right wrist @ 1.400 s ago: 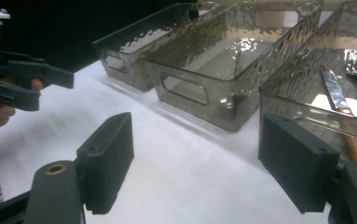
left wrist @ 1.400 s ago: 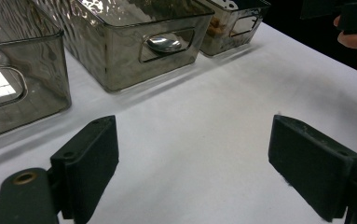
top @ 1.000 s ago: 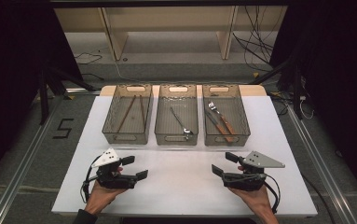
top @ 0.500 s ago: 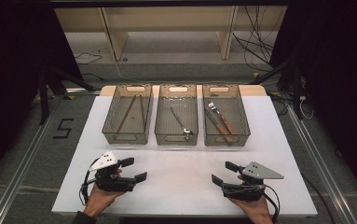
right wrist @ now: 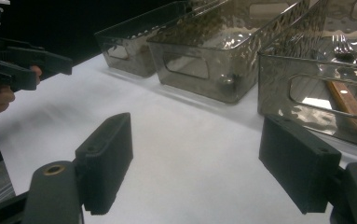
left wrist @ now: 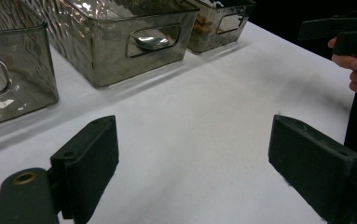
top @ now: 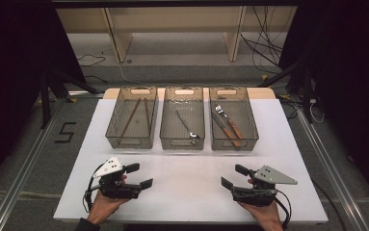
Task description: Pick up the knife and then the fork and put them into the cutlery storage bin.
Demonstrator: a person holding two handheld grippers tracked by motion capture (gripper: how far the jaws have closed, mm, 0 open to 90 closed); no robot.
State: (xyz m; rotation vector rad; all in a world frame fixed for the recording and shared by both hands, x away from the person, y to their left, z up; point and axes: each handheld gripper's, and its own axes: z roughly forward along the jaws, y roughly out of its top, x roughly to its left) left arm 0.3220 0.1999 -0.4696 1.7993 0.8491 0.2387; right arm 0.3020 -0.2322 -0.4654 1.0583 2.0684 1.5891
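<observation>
Three clear bins stand in a row at the far side of the white surface [top: 187,192]. The left bin [top: 131,122] holds two thin brown sticks, probably chopsticks [top: 136,114]; the middle bin [top: 182,122] holds a spoon [top: 188,128]; the right bin [top: 233,122] holds a fork [top: 220,111] and other cutlery with wooden handles.

Both grippers rest low near the front edge, well apart from each other and from the bins. The left gripper [top: 139,175] has its jaws wide open and holds nothing. The right gripper [top: 234,176] is the same, jaws spread with only bare surface between them. Nothing lies loose on the surface near them, so the cutlery in the bins is the nearest thing to work on.

The step in hand looks like a reach toward a bin. To do it well, I think the person should choose one piece, bring the open jaws down from above inside the bin walls, and turn the hand so that the jaws cross the handle and do not run along it. A thin piece lying flat on the bin floor can slip, so the closing should be slow and near the middle of the handle.
</observation>
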